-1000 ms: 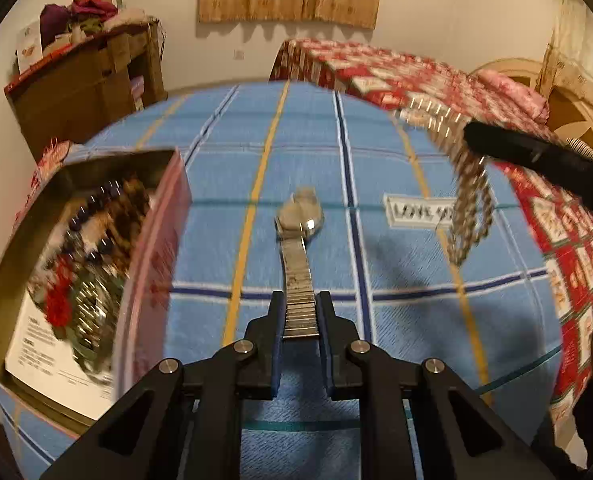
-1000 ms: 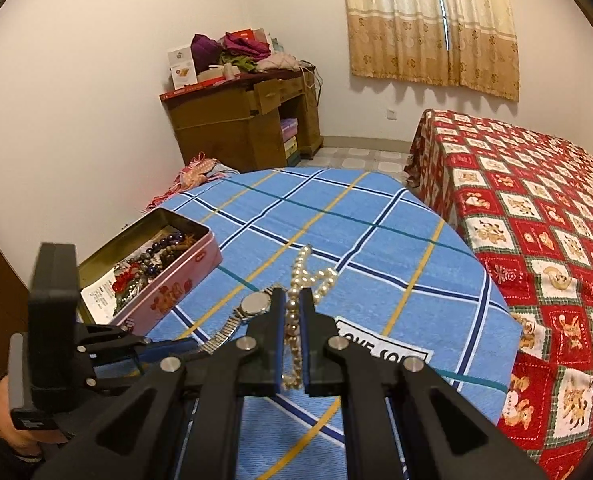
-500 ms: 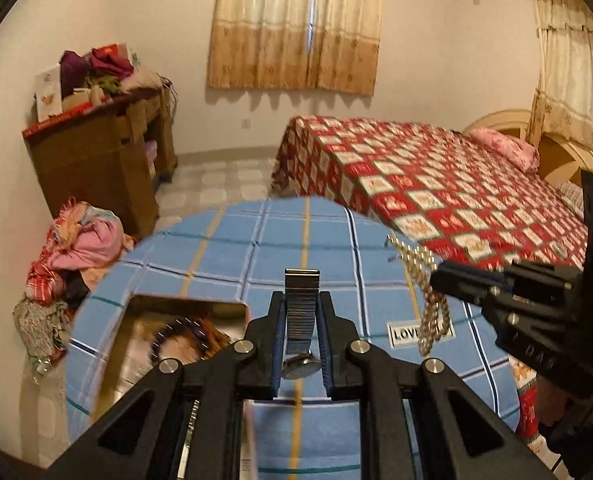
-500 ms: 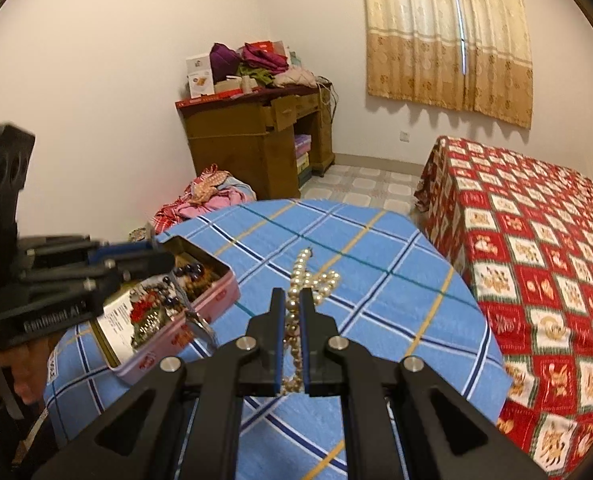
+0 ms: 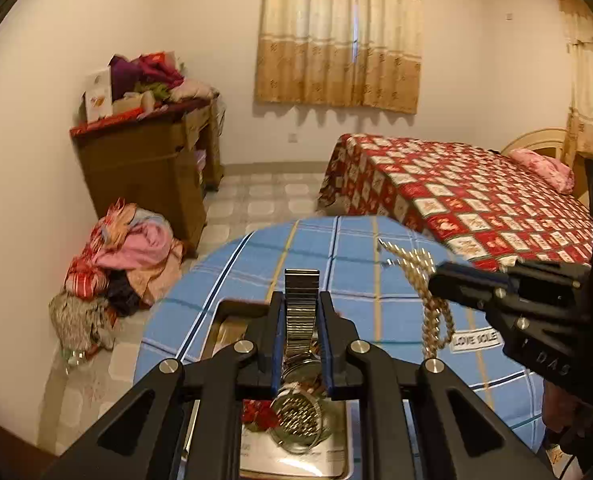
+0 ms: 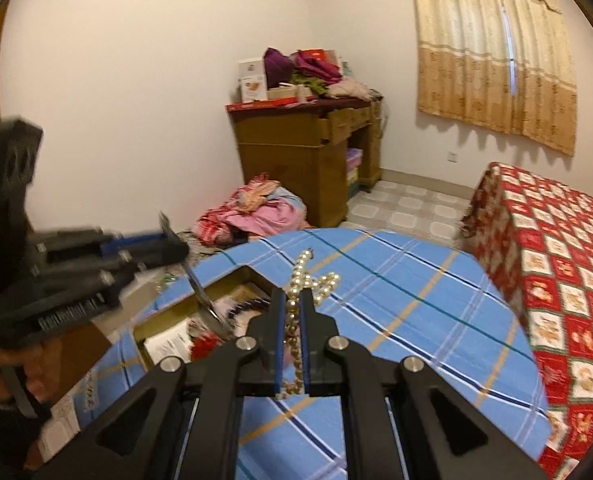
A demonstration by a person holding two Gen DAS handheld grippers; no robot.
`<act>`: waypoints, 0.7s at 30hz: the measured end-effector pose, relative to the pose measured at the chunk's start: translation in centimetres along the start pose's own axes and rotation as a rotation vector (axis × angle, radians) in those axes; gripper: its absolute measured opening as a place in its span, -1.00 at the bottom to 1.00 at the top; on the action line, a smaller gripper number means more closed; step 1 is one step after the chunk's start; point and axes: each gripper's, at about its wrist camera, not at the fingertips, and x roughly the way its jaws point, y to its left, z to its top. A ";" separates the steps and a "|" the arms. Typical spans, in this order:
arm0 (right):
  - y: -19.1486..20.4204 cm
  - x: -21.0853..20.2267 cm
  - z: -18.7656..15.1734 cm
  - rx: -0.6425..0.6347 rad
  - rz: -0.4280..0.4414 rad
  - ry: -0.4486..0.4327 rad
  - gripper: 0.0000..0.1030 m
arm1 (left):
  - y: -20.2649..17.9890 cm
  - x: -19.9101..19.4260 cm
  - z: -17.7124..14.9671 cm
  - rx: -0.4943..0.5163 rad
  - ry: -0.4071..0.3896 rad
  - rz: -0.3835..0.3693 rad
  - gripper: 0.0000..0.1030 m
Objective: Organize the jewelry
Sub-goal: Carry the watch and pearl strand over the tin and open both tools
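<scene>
My left gripper [image 5: 301, 300] is shut on the metal band of a silver watch [image 5: 300, 408]; the watch face hangs down over the open tin box [image 5: 232, 312], which holds beads and a red ornament. From the right wrist view the left gripper [image 6: 172, 250] holds the watch [image 6: 204, 300] above the tin [image 6: 168, 316]. My right gripper [image 6: 292, 300] is shut on a pearl necklace [image 6: 308, 280], held above the blue plaid table [image 6: 416, 304]. The necklace [image 5: 428, 292] also hangs from the right gripper [image 5: 436, 278] in the left wrist view.
A bed with a red patterned cover [image 5: 476, 200] stands to the right of the table. A wooden cabinet [image 5: 148, 168] piled with clothes is at the wall, with a heap of clothes [image 5: 116, 256] on the floor beside it.
My left gripper lifted the watch off the table and carried it left over the tin. My right gripper rose with the necklace and moved toward the tin.
</scene>
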 end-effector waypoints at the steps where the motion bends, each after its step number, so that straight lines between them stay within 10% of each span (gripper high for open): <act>1: 0.5 0.8 0.1 0.001 0.023 0.003 -0.84 | 0.2 0.2 -0.3 -0.002 0.007 0.016 -0.72; 21: 4.5 9.5 -3.4 -0.041 0.082 0.156 -0.82 | 3.6 3.5 -4.9 -0.076 0.103 0.082 -0.71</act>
